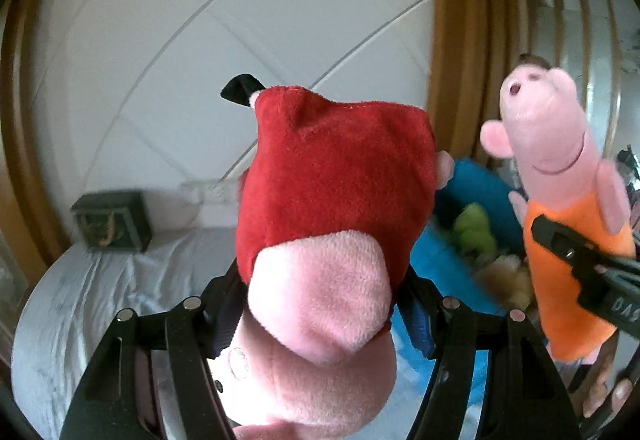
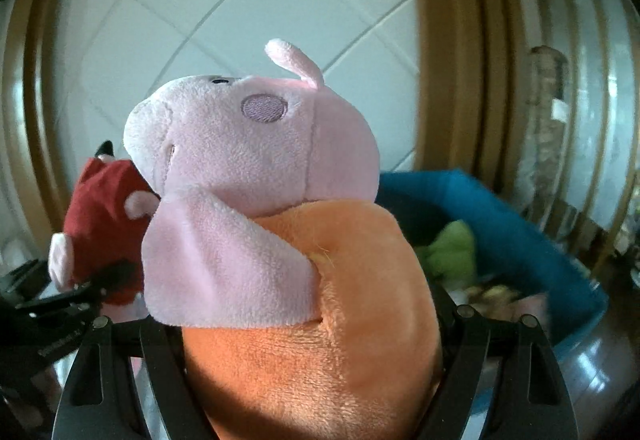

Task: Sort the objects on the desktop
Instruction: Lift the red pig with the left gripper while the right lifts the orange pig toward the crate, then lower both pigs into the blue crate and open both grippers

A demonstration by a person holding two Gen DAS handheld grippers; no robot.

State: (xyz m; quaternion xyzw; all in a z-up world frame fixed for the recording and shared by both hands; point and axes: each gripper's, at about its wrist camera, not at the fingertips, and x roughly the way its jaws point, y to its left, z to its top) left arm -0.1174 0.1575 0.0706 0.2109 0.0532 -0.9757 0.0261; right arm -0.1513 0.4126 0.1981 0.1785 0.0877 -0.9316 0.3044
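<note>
Your left tongs grip the red-dressed pig plush; your right tongs grip the orange-dressed pig plush. The blue bin lies ahead-right; the plushes ride close and could snag and slip.

Left tool raised off the surface, black fingers pressed in from both sides and clamped on the red-dressed pig plush, pointing forward and slightly up. Right tool raised likewise beside it, fingers closed against the orange body of the orange-dressed pig plush, one black finger crossing the orange fabric in the left wrist view. Bare fingertips of the person's hand just visible at the lower right edge of the left wrist view.
</note>
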